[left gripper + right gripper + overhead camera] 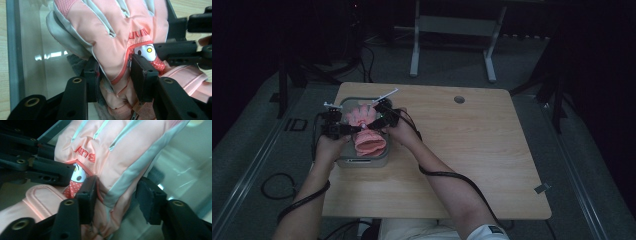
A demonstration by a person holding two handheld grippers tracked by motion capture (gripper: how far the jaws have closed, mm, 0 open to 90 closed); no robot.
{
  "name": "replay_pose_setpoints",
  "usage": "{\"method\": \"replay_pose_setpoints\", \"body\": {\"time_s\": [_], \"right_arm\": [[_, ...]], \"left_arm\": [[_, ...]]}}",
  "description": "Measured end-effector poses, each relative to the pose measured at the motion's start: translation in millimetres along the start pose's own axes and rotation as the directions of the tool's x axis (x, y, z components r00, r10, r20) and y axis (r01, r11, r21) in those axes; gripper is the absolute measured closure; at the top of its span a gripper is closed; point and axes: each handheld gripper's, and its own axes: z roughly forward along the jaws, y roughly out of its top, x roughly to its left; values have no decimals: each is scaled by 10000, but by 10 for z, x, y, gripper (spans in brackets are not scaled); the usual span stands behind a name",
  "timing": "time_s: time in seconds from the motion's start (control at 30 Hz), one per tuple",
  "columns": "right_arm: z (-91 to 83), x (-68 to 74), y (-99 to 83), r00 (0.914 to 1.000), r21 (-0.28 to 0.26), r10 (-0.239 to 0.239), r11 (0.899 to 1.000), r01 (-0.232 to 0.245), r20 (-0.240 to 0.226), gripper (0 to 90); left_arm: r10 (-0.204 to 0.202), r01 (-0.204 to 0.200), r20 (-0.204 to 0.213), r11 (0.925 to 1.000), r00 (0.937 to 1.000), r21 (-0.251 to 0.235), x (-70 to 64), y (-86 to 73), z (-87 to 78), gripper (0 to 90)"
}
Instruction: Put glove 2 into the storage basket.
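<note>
Inside grey tray (343, 161): padded pink-and-grey glove (364, 127), on wooden tabletop (472, 150).
Left gripper (113, 75): fingers clamped on glove's cuff edge.
Right gripper (117, 197): fingers astride glove's side; grip unclear.

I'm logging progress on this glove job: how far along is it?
Done: the pink glove lies on the grey tray, fingers away from the person. In hand: the left gripper and right gripper each pinch it near the wrist. Left: whatever comes after this grip, lifting or moving it.
</note>
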Motion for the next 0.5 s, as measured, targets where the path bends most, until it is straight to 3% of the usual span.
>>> {"method": "replay_pose_setpoints", "body": {"time_s": [0.07, 0.3, 0.4, 0.5], "right_arm": [[-18, -10, 2, 10000, -82, -32, 10000, 32, 73, 477], [-173, -28, -3, 9992, -487, -295, 9983, 307, 263, 432], [-248, -43, -8, 9986, -651, -409, 9970, 429, 322, 416], [-344, -58, -6, 9977, -938, -545, 9939, 581, 405, 399]], "left_arm": [[64, -65, -49, 10000, 10000, -75, -5, 5, -8, 587], [195, -214, -718, 9995, 9972, -251, -59, 26, -22, 429], [209, -239, -702, 9988, 9973, -424, -62, 26, -49, 399], [181, -205, -356, 9975, 9992, -683, -38, 27, -98, 301]]}}
